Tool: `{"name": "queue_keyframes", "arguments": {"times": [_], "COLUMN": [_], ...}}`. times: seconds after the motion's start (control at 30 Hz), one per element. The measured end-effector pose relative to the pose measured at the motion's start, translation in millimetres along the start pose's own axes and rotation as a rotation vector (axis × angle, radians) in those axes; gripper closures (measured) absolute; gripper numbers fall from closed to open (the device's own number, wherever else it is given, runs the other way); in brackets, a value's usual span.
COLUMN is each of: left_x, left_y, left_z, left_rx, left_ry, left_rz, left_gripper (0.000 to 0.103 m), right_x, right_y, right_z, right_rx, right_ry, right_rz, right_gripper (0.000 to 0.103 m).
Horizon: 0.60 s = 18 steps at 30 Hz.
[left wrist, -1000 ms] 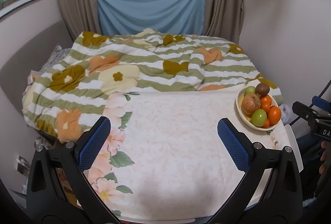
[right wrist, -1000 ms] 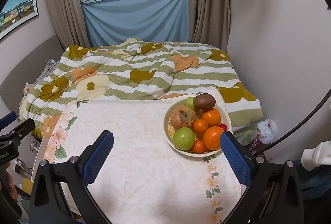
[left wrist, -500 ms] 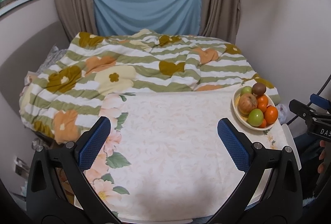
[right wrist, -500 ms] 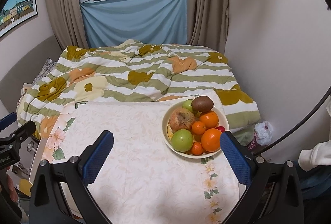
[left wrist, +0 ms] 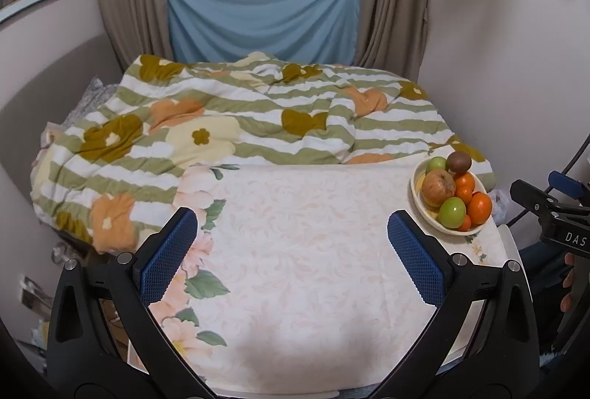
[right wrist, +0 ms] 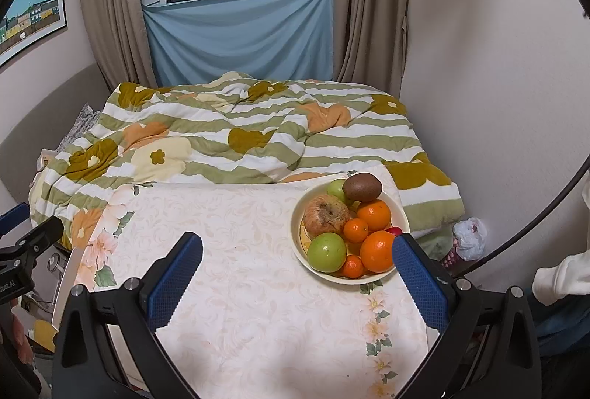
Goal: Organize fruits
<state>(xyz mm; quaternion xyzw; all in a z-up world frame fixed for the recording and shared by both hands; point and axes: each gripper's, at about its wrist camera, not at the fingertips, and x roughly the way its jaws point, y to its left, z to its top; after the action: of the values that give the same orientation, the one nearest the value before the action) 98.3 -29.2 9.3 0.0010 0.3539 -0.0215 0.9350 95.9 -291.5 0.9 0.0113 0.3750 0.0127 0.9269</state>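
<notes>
Now, bowl (right wrist: 297, 214): we see it on the far right of the surface (right wrist: 239, 251), piled with fruit.
Kiwi (right wrist: 362, 187): topmost at the far rim, its long axis running left to right.
Other fruit: a brownish apple (right wrist: 326, 214), a green apple (right wrist: 327, 252) nearest us, oranges (right wrist: 377, 250) on the right.
Left gripper (left wrist: 291, 244): we hold it wide open above the bare cloth, gripping and touching nothing.
Right gripper (right wrist: 297, 270): wide open and empty, its right finger (right wrist: 420, 284) just beside the bowl's near rim.
</notes>
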Motion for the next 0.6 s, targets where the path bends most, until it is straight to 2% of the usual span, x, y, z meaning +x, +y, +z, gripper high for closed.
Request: {"name": "queue_keyframes", "arguments": {"times": [0.6], "left_x": [-6.0], "left_y": [-5.2], "left_z": [-0.6], "left_rx": [0.021], "left_ry": [-0.032], "left_rz": [0.008], "left_gripper": [0.0], "right_x": [-0.5], "right_y": [0.1], "right_z": [-1.0], "right_rx": [-0.001], "right_ry": [-0.001], "right_rz": [0.001], "right_gripper": [0.001]}}
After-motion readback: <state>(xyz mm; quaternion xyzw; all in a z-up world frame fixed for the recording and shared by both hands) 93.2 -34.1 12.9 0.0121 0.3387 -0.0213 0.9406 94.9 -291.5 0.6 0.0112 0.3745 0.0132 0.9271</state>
